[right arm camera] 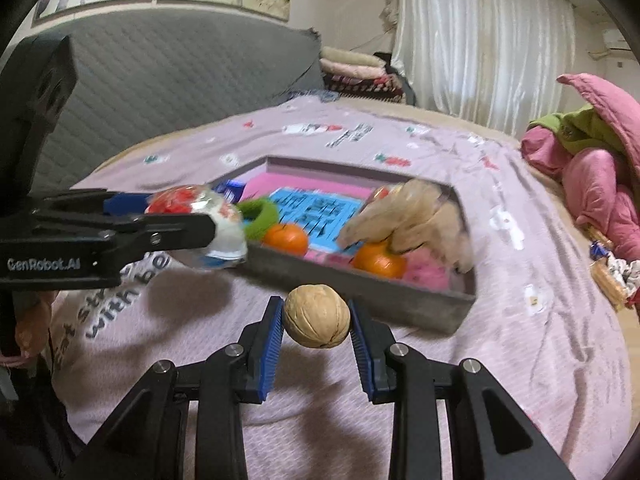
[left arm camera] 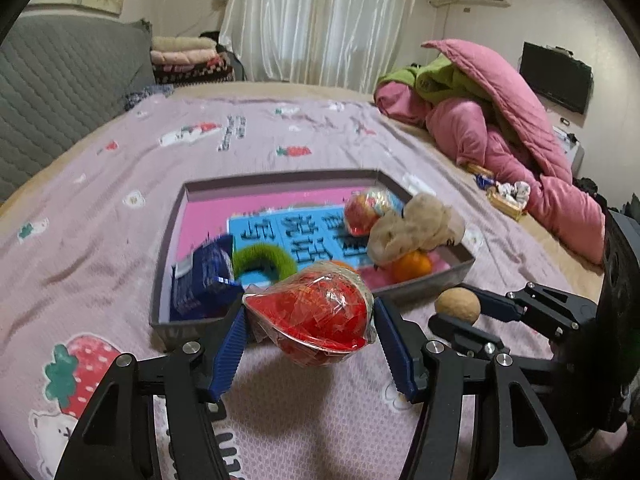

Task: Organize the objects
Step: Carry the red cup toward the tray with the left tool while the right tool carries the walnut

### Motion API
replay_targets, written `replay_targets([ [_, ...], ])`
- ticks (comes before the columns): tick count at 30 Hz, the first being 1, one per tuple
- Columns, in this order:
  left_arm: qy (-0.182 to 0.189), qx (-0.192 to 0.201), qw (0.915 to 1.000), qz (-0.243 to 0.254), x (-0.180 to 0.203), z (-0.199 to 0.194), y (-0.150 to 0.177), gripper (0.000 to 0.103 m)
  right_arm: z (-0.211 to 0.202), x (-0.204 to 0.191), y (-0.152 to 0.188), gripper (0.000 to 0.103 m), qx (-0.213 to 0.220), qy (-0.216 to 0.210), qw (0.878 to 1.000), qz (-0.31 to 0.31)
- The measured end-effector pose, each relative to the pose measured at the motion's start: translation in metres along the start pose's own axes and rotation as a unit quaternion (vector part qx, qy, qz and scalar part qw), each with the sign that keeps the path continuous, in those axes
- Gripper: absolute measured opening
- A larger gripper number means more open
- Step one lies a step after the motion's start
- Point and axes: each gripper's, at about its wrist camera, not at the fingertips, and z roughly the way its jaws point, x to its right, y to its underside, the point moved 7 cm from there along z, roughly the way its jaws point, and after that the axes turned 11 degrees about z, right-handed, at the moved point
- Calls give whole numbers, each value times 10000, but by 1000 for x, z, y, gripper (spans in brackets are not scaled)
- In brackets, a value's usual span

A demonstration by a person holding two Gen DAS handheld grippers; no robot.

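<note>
My left gripper (left arm camera: pixel 308 320) is shut on a red snack in clear wrap (left arm camera: pixel 310 316) and holds it above the bedspread, just in front of the grey tray (left arm camera: pixel 176 216). The snack also shows in the right wrist view (right arm camera: pixel 200 220), left of the tray's near wall (right arm camera: pixel 360 284). My right gripper (right arm camera: pixel 316 316) is shut on a walnut (right arm camera: pixel 317 316) and holds it in front of the tray; the walnut also shows in the left wrist view (left arm camera: pixel 458 305). In the tray lie two oranges (right arm camera: pixel 286 238) (right arm camera: pixel 378 260), a green ring (left arm camera: pixel 264 258), a blue packet (left arm camera: pixel 204 280), a beige plush (left arm camera: pixel 416 228) and another wrapped red snack (left arm camera: pixel 360 212).
The tray sits on a pink printed bedspread (left arm camera: pixel 100 240). A heap of pink and green quilts (left arm camera: pixel 500 128) lies at the right. Small packets (left arm camera: pixel 504 196) lie by the quilts. A grey padded headboard (right arm camera: pixel 160 92) stands at the left, folded blankets (left arm camera: pixel 188 56) behind.
</note>
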Motion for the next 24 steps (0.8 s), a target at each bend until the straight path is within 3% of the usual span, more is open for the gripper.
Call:
replay_targets([
  [14,-375,353,9986,-87,-5,1,-30,64,-13,26,-42,33,666,470,9964,234],
  [24,-616,435,9969,-238,-14,13,-36,64,0,46,-49,33,592,687,9946,498],
])
